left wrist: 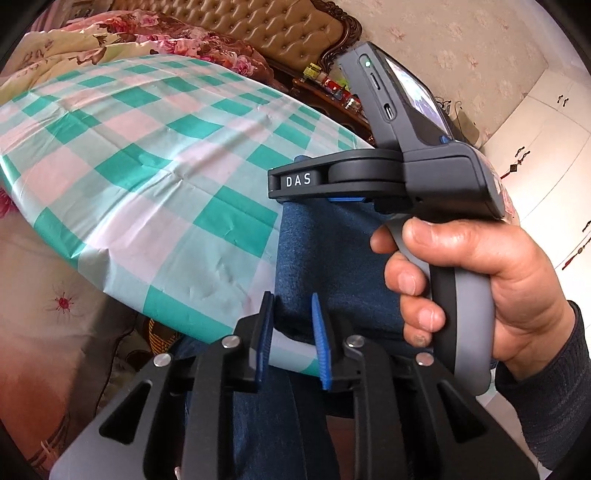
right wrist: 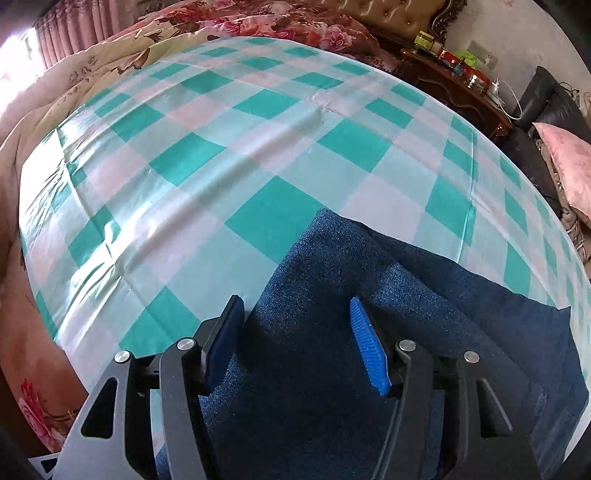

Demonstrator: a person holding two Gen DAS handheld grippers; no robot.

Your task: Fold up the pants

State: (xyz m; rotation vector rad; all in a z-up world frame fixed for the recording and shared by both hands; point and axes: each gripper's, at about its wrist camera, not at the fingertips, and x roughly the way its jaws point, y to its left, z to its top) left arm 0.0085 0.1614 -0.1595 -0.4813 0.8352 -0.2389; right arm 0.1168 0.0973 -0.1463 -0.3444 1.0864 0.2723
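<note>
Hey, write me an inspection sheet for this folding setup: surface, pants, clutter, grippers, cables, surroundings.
Surface: green checked cloth, lightly wrinkled.
Job's things: blue pants lying at the cloth's near edge.
Clutter: nothing seen on the cloth.
Grippers: left gripper narrowly open over the cloth's edge; right gripper open above the pants, gripping nothing.
Cables: white cable on the wooden side table.
Surroundings: floral quilt, tufted headboard, pink pillow.
</note>
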